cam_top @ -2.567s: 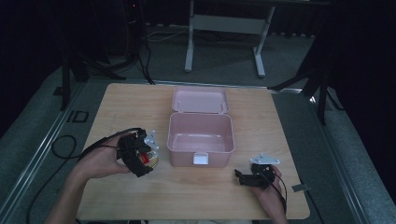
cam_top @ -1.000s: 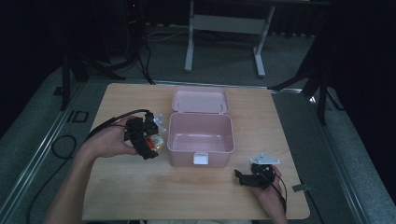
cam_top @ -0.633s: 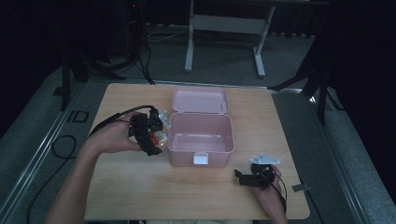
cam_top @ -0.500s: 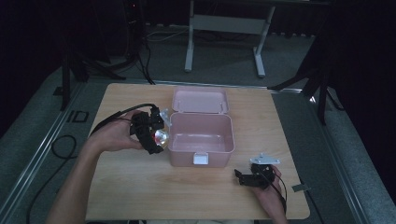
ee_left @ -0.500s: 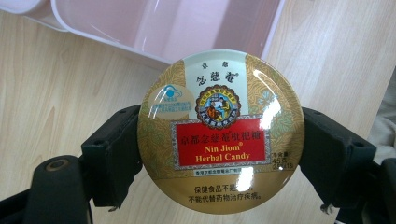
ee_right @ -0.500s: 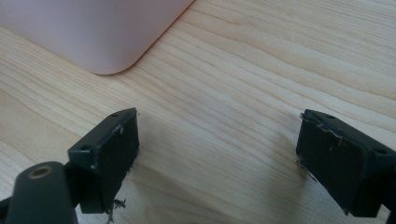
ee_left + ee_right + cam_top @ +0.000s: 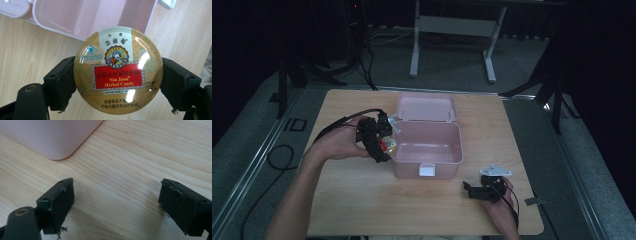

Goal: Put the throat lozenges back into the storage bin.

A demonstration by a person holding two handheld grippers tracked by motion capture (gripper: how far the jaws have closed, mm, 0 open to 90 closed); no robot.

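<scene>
Beside the open pink box, my left gripper is clamped on a round candy tin; my right gripper rests on the surface, jaws apart; next, I judge, lifting the tin over the rim and releasing.

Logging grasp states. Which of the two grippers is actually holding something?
The left gripper: its jaws clamp a round Nin Jiom Herbal Candy tin beside the open pink box. The right gripper rests open on the table, nothing between its jaws.

the round tin reads "nin jiom herbal candy".
</scene>
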